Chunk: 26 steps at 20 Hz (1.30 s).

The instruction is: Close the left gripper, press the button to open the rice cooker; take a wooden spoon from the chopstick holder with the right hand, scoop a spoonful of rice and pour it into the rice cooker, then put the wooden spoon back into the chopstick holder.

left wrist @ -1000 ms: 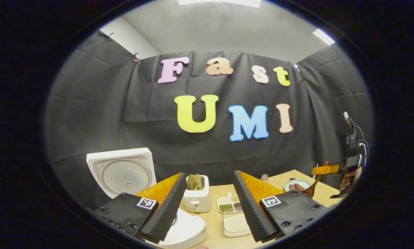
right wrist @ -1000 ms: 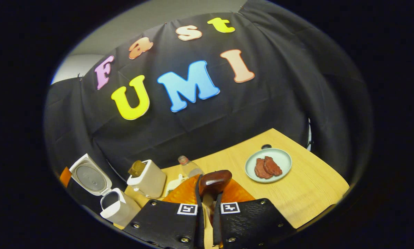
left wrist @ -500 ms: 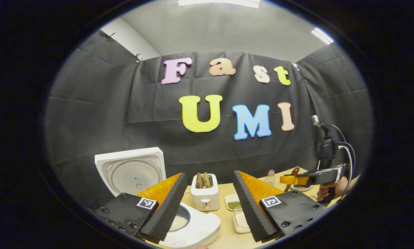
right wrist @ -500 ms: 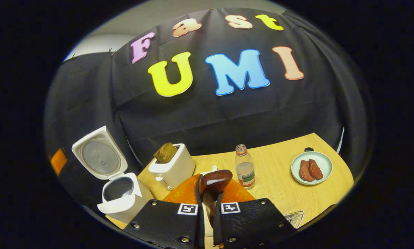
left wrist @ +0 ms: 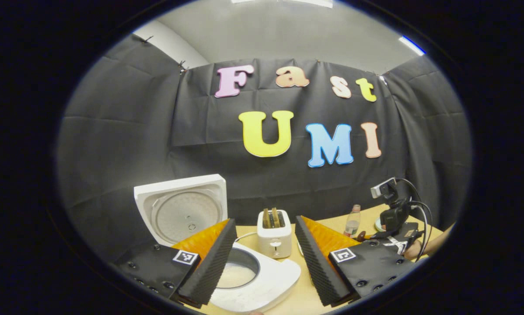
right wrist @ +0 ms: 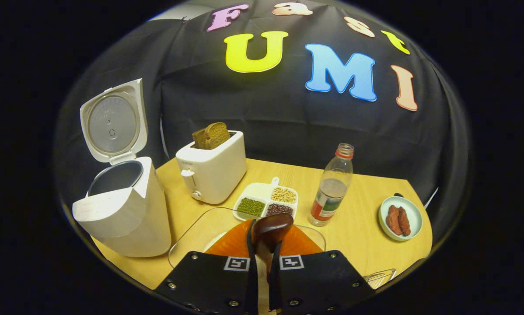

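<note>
The white rice cooker stands at the left edge of the light wooden table, lid already up. Over the last second the right gripper has swung left and tipped down, clamped on the dark wooden spoon, which now hangs over the clear glass rice dish; scooping looks next. The left gripper stays wide open above the cooker.

- Left gripper view: low, close over the open white rice cooker, facing the wall behind it.
- Right gripper view: higher, right of the white rice cooker, looking down across the wooden tabletop.
- Shared: rice cooker and white toaster with bread.
</note>
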Available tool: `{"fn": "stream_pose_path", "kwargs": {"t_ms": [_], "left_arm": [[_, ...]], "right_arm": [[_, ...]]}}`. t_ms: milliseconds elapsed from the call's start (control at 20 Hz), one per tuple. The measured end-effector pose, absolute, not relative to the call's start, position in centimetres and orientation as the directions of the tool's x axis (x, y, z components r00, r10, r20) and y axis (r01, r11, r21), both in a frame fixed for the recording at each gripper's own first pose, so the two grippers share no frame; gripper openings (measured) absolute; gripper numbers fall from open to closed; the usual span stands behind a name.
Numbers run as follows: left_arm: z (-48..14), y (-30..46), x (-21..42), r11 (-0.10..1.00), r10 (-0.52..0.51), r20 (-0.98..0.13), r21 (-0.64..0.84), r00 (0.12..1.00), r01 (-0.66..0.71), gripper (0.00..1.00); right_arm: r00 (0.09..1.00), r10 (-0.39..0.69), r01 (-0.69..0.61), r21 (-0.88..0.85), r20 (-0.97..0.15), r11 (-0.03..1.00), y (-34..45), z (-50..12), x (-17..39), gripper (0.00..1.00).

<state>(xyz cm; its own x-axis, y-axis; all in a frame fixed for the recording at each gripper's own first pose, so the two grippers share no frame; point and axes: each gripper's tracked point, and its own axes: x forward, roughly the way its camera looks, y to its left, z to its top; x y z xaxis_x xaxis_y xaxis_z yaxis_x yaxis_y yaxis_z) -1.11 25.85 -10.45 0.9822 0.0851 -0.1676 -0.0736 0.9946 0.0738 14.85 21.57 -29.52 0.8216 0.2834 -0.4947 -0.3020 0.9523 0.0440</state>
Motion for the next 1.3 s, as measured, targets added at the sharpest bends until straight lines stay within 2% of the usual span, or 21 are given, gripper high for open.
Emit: {"fn": "stream_pose_path", "kwargs": {"t_ms": [100, 300, 400, 550, 600, 700, 900, 950, 1000, 1100, 1150, 1300], "left_arm": [[-10.8, 26.6, -1.1, 0.994, 0.094, -0.175, 0.072, 0.98, -0.083, 0.94], [-11.7, 27.8, -1.2, 0.993, 0.113, -0.188, 0.05, 0.976, -0.105, 0.94], [-11.8, 28.3, -1.3, 0.992, 0.123, -0.19, 0.047, 0.974, -0.116, 0.98], [-11.6, 28.5, -1.4, 0.992, 0.125, -0.187, 0.049, 0.974, -0.117, 0.98], [-11.6, 28.4, -1.3, 0.993, 0.118, -0.185, 0.045, 0.976, -0.112, 0.98], [-11.6, 27.9, -1.1, 0.995, 0.1, -0.179, 0.033, 0.979, -0.095, 0.91], [-11.7, 27.5, -0.9, 0.996, 0.087, -0.176, 0.033, 0.981, -0.082, 0.94], [-11.5, 27.3, -0.9, 0.996, 0.083, -0.174, 0.037, 0.981, -0.078, 0.98], [-11.5, 27.1, -0.9, 0.997, 0.077, -0.172, 0.04, 0.982, -0.072, 0.94], [-11.5, 26.7, -1.0, 0.997, 0.07, -0.171, 0.046, 0.983, -0.063, 0.91], [-11.5, 26.8, -1.1, 0.996, 0.073, -0.171, 0.057, 0.983, -0.064, 0.94], [-11.8, 26.6, -1.4, 0.996, 0.072, -0.174, 0.068, 0.982, -0.061, 0.94]], "right_arm": [[0.804, 0.312, -0.283, 0.137, -0.505, 0.949, 22.7, -29.7, 14.5, 0.1], [0.772, 0.378, -0.194, 0.378, -0.51, 0.905, 24.3, -29.8, 14.8, 0.1], [0.76, 0.404, -0.139, 0.48, -0.51, 0.866, 23.9, -29.8, 15.1, 0.1], [0.761, 0.426, -0.027, 0.631, -0.49, 0.775, 22.3, -29.8, 15.9, 0.1], [0.772, 0.421, 0.002, 0.664, -0.477, 0.748, 21.4, -29.5, 16.1, 0.1], [0.797, 0.405, 0.028, 0.698, -0.447, 0.716, 19.8, -28.4, 16.4, 0.1], [0.835, 0.398, 0.037, 0.759, -0.381, 0.65, 17.7, -25.0, 16.4, 0.1], [0.844, 0.396, 0.035, 0.773, -0.363, 0.633, 17.2, -24.1, 16.4, 0.1], [0.851, 0.396, 0.033, 0.789, -0.344, 0.614, 16.8, -23.1, 16.3, 0.1], [0.865, 0.402, 0.038, 0.839, -0.3, 0.543, 16.3, -21.2, 16.1, 0.1], [0.871, 0.407, 0.04, 0.865, -0.276, 0.501, 16.1, -20.3, 16.1, 0.1], [0.885, 0.416, 0.037, 0.921, -0.211, 0.389, 15.8, -17.5, 16.1, 0.1]]}}
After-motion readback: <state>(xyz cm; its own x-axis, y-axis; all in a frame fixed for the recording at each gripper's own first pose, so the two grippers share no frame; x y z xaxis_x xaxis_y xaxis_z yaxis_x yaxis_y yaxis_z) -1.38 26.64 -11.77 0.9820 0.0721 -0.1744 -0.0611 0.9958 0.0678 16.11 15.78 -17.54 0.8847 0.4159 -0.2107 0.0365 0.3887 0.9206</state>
